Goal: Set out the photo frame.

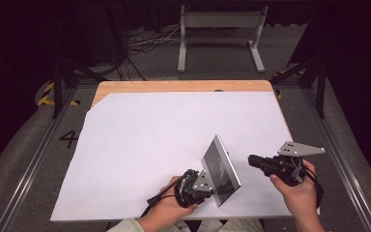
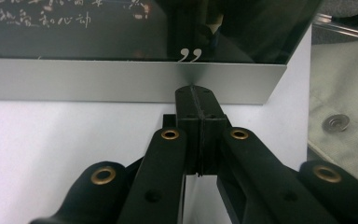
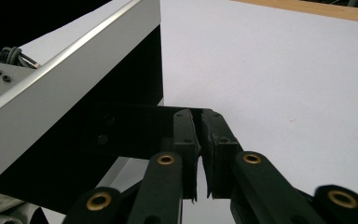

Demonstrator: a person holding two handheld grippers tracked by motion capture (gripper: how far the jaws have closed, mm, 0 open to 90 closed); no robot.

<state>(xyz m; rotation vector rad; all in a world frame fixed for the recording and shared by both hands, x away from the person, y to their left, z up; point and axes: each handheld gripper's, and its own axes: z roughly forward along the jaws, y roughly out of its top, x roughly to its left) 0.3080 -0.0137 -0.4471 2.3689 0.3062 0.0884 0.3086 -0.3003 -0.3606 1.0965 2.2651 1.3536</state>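
A picture frame with a silver border and a dark picture stands tilted on the white sheet, near the front edge. My left gripper is at its lower left and is shut. In the left gripper view its closed tips meet the frame's silver lower border, with nothing between the jaws. My right gripper is to the right of the frame, behind it, and is shut. In the right gripper view its tips sit close to a black strut on the frame's back.
The white sheet covers most of a wooden table. A white metal stand and cables lie on the floor beyond. Grey cloth with a metal ring lies past the sheet's edge. Metal rails run along both sides.
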